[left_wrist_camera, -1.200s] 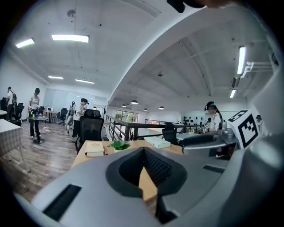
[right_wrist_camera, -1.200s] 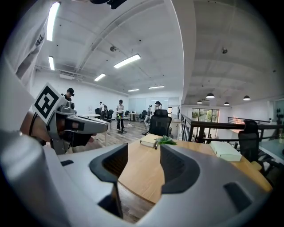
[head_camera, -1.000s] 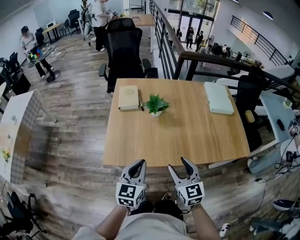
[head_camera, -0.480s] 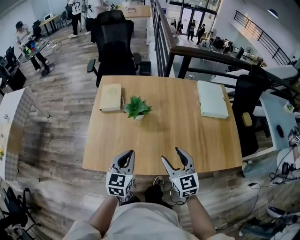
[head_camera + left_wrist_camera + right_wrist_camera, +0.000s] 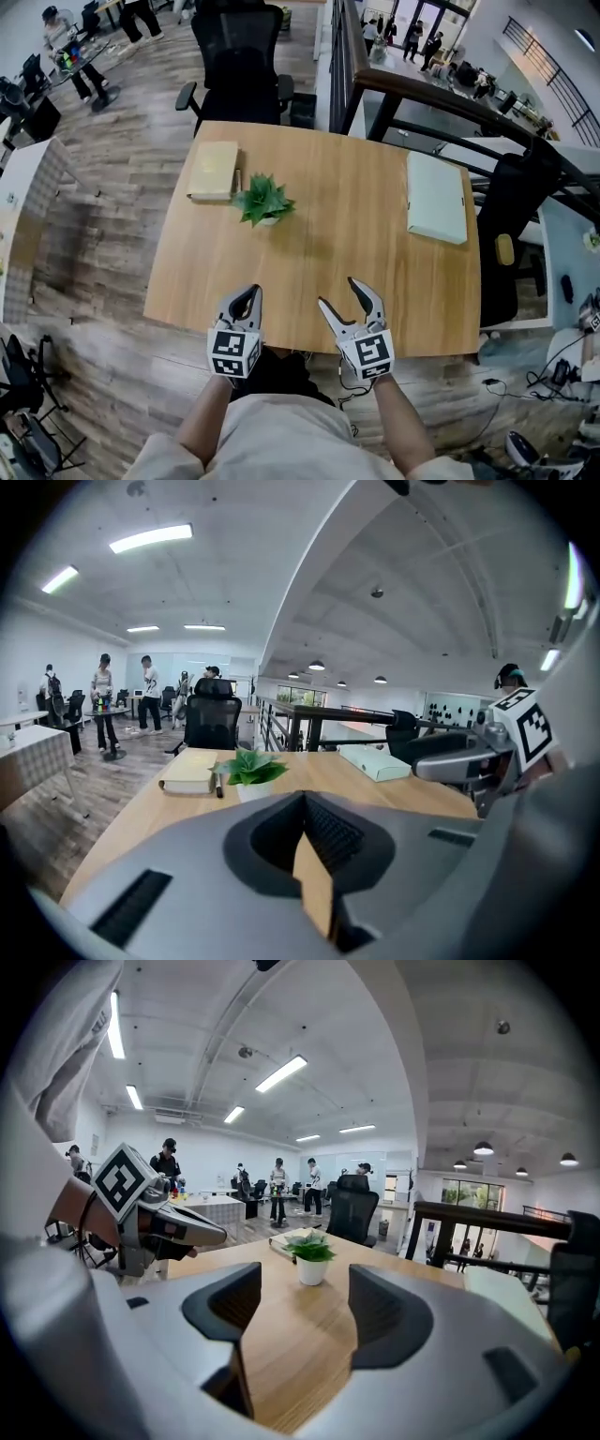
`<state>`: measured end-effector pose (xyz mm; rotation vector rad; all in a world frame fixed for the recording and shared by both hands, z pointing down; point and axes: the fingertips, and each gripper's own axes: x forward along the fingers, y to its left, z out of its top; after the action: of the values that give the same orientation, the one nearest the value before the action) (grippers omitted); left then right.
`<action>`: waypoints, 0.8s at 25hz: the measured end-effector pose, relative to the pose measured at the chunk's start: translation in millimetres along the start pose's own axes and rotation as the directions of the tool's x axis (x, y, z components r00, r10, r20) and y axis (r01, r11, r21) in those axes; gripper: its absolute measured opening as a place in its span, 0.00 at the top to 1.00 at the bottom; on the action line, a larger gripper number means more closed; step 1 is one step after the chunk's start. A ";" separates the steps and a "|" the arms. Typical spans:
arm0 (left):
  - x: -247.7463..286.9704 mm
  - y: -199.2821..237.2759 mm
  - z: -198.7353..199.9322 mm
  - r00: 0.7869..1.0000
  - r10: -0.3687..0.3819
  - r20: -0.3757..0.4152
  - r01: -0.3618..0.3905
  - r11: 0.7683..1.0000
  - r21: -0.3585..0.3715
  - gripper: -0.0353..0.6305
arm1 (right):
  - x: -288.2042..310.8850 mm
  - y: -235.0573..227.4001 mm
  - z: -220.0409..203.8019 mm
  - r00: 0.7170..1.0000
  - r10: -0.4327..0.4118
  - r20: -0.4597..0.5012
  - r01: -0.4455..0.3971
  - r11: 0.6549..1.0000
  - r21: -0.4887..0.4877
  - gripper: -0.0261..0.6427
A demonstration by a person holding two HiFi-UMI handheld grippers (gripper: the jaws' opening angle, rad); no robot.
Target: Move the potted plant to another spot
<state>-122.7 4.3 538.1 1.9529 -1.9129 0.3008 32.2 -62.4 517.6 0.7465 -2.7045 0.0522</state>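
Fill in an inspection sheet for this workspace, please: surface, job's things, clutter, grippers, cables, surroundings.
Surface: wooden table, mostly bare.
Job's things: potted plant, upright on the far left part of the table, untouched.
Clutter: beige book left of the plant, a pen along its edge; pale green flat box at the far right.
Grippers: left gripper shut, empty; right gripper open, its jaws have just been opening, nothing between them; both over the near edge, apart from the plant.
Cables: some on the floor right of the table; nothing seen on the table.
Surroundings: black office chair behind the table, railing, people far left.
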 end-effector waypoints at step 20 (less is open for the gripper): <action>72.0 81.3 -58.0 0.987 0.006 -0.162 -0.026 0.992 -0.123 0.93 | 163.8 10.4 -43.7 0.986 0.108 -0.129 -0.106 0.994 0.026 0.46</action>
<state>-193.3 -36.4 630.4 1.7772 -1.8001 0.3250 -91.7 -128.7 612.9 0.5813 -2.6200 0.1472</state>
